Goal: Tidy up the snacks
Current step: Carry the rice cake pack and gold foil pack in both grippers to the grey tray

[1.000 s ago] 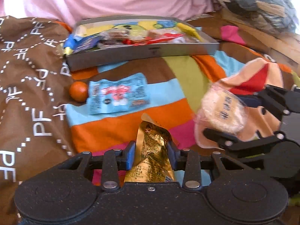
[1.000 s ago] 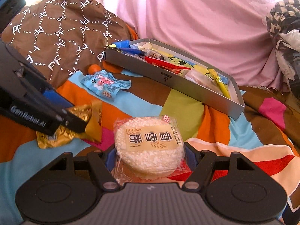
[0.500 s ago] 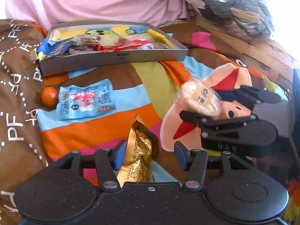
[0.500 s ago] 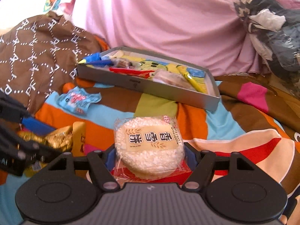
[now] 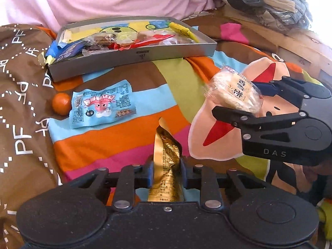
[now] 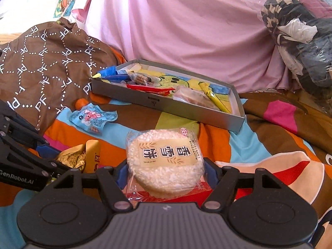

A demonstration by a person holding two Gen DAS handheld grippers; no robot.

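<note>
My left gripper (image 5: 166, 171) is shut on a gold foil snack packet (image 5: 166, 159), which stands up between its fingers above the striped blanket. To its right, my right gripper (image 6: 165, 171) is shut on a round rice cracker in clear wrap (image 6: 165, 161), also seen in the left wrist view as the cracker (image 5: 232, 91). A grey snack box (image 5: 132, 57) with several packets inside lies at the back of the blanket; the right wrist view shows the box (image 6: 166, 105) ahead. A blue snack packet (image 5: 101, 103) and a small orange ball (image 5: 61, 103) lie in front of the box.
A brown patterned cloth (image 5: 22, 103) is bunched at the left. Pink fabric (image 6: 176, 25) rises behind the box. A bag of dark clothes (image 6: 300, 37) sits at the back right. A wooden edge (image 5: 290, 47) runs along the right side.
The left gripper opened half a second ago, then shut again on the gold packet. The right gripper with the rice cracker has stayed lifted to its right, drifting a little.
</note>
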